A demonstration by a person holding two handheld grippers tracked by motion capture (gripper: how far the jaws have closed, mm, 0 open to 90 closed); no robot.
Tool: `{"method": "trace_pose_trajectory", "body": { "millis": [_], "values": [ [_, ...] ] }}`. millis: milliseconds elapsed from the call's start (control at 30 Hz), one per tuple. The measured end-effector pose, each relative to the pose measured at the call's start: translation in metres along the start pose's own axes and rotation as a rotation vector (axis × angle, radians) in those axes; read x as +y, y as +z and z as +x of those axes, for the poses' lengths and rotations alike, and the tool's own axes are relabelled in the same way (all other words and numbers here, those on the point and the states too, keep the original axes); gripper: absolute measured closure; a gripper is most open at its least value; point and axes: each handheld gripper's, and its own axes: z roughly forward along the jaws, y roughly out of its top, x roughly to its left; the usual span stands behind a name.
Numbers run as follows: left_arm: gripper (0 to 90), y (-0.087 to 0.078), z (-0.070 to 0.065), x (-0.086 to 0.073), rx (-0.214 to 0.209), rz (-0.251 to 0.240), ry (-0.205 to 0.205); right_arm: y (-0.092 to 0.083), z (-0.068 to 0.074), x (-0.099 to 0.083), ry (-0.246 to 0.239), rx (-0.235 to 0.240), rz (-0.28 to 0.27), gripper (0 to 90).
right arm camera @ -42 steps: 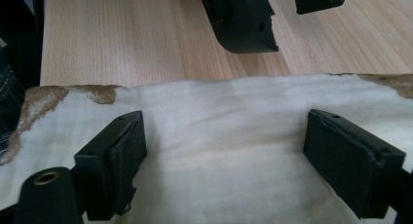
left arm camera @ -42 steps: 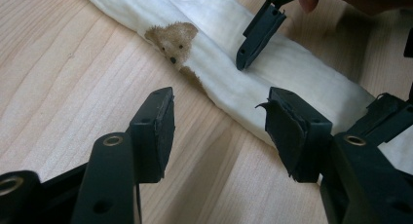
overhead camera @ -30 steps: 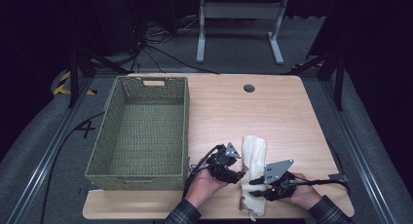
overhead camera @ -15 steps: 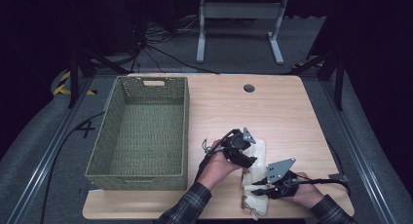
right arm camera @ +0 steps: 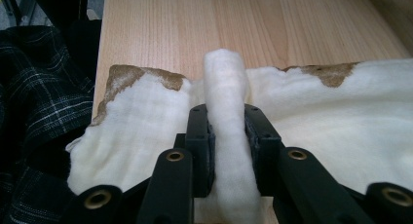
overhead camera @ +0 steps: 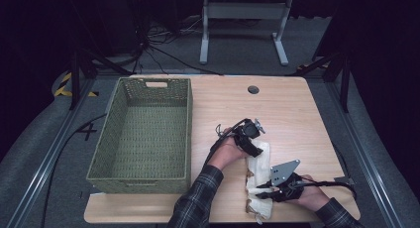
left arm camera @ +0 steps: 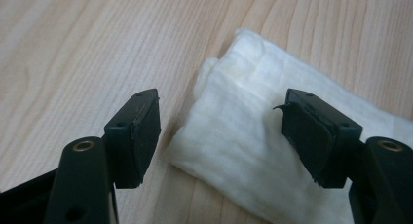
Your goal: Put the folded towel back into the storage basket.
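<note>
A cream-white folded cotton cloth with tan-brown edge marks (overhead camera: 259, 176) lies on the light wooden table (overhead camera: 292, 114), just right of the green woven rectangular basket (overhead camera: 143, 134) and toward the near table edge. The work in hand looks like folding or tidying the cloth.

The right gripper (right arm camera: 229, 151) is clenched on a raised pleat of the cloth at the end farther from the basket's handle side; the pads are pressed on the fabric from both sides. The left gripper (left arm camera: 229, 136) stands released at the cloth's far end: the jaws have just been opening, and a cloth corner lies beneath and between them, w/ neither pad pressing on it.

To do the step well, judged from this: the right pinch should be kept firm as an anchor, so the cloth isn't dragged. The left jaws should be lowered over the far corner, w/ one pad slid under both layers, not just the top one, then closed before any lift. The fold should be carried low & straight toward the right gripper, edges kept aligned.

The basket, left of the cloth, holds nothing; its woven floor is bare. The cloth isn't touching it.
</note>
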Motion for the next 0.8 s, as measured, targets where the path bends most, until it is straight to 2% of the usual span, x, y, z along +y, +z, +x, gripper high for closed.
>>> {"method": "trace_pose_trajectory", "body": {
  "millis": [167,300,400,467,533,567,600,667,733,800],
  "values": [
    [30.9,0.003,0.004,-0.002,-0.033,-0.003,-0.022,0.000,-0.001,0.000,0.005,0.006,0.001,75.7],
    [33.6,0.003,0.005,-0.003,-0.060,-0.013,-0.012,0.000,-0.001,0.000,0.007,0.008,0.002,75.7],
    [50.3,0.001,0.002,-0.002,-0.094,-0.010,0.004,0.000,-0.002,0.000,0.013,0.012,0.001,75.8],
    [66.0,0.001,0.000,-0.002,-0.131,-0.008,0.015,0.000,-0.004,0.001,0.028,0.026,0.000,76.4],
    [77.0,0.000,-0.001,-0.001,-0.133,-0.001,0.027,0.000,-0.007,0.003,0.041,0.036,0.006,76.9],
    [78.8,0.000,-0.001,-0.001,-0.133,-0.001,0.027,0.000,-0.008,0.003,0.048,0.040,0.006,77.1],
    [79.6,-0.002,-0.004,0.001,-0.111,0.014,0.045,0.000,-0.009,0.005,0.054,0.042,0.006,77.3],
    [80.1,-0.005,-0.006,0.003,-0.096,0.018,0.055,-0.001,-0.010,0.008,0.062,0.052,-0.008,77.5],
    [80.3,-0.010,-0.006,0.004,-0.086,0.011,0.050,-0.004,-0.012,0.012,0.063,0.051,-0.025,77.6],
    [80.4,-0.014,-0.007,0.005,-0.080,0.006,0.043,-0.009,-0.014,0.019,0.057,0.035,-0.011,77.7]
  ]
}}
